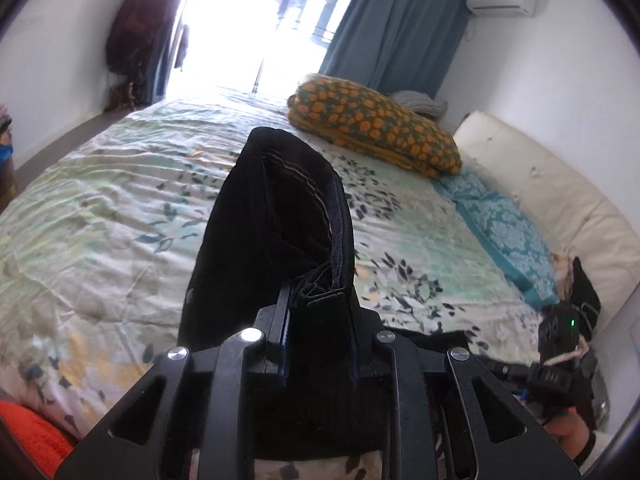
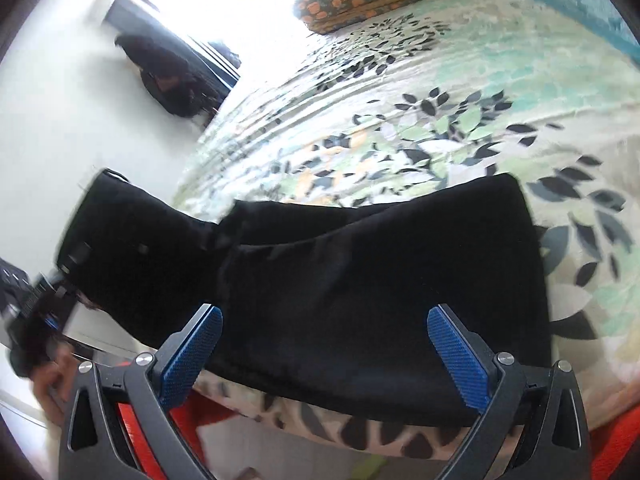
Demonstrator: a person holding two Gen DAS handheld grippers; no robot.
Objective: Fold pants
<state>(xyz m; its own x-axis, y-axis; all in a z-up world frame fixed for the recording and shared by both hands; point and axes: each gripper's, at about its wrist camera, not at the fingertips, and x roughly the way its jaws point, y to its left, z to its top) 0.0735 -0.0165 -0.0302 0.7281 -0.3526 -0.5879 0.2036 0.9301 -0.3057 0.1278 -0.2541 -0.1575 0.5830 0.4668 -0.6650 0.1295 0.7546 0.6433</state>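
Black pants [image 2: 360, 280] on floral bedspread [image 1: 100, 200]; blue curtain [image 1: 400, 24].

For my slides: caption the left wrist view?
Left claw shut on black pants, lifted above floral bedspread.

Two wrist fisheyes, close over bed [image 1: 120, 200]
Left faces window [image 1: 256, 20]; right tilted, nearer; both share black pants [image 2: 360, 280], spotted pillow [image 1: 376, 128]

Black pants [image 2: 360, 280] — one end lifted, bunched, hem gaping; the rest lies flat along the bed's edge.
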